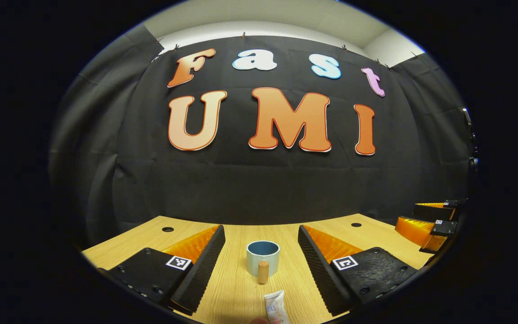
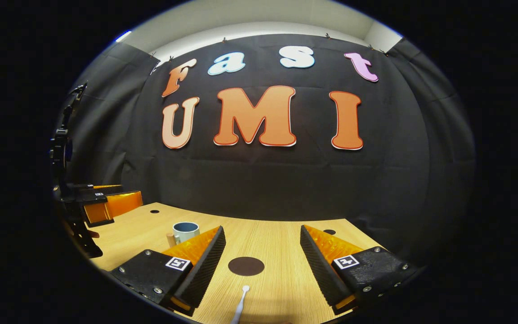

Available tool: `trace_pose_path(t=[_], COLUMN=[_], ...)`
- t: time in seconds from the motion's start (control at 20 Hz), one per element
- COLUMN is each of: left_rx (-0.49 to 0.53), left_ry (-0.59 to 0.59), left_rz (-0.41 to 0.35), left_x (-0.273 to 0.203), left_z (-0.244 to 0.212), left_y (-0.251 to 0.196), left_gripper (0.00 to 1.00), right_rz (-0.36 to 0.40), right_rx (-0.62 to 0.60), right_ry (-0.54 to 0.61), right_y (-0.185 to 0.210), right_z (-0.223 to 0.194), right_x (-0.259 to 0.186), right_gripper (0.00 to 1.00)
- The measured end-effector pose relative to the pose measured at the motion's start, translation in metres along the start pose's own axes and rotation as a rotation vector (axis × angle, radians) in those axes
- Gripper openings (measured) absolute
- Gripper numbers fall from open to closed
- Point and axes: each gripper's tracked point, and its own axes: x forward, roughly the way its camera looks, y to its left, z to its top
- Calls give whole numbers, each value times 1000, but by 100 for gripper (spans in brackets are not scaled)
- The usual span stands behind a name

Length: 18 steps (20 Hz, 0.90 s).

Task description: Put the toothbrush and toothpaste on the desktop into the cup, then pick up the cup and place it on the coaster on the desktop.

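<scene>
Left gripper view: the left gripper, with black ribbed pads on orange fingers, stands wide apart over the pale wood-grain desktop, clamping nothing. Between its fingers stands a round light-blue cup, upright, with a stubby wooden peg-like handle facing the camera. Nearer, at the bottom edge, lies a small white toothpaste tube, flat crimped end pointing toward the cup.

Right gripper view: the right gripper is spread open too, empty. A flat, dark, round coaster lies between its fingers. Just short of it rests a slim white toothbrush, long axis running toward the coaster, its end nearest the disc.
</scene>
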Motion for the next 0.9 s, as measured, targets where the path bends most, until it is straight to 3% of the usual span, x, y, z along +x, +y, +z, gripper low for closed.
trace_pose_path(t=[0.25, 0.35, 0.65, 0.9], left_rx=[17, 13, 48, 89], left_ry=[-2, 3, 35, 121], left_rz=[7, 57, 42, 14], left_x=[-1, -1, -2, 0], left_z=[0, -1, -1, -11], left_y=[0, 5, 2, -4], left_gripper=[100, 98, 100, 98], right_rz=[1, -5, 17, 5], right_rx=[-2, 5, 63, 32], right_ry=[8, 24, 85, 170], right_y=[0, -2, -5, -11], right_z=[-3, -7, -10, -19], right_x=[0, 1, 7, 9], right_gripper=[100, 100, 100, 99])
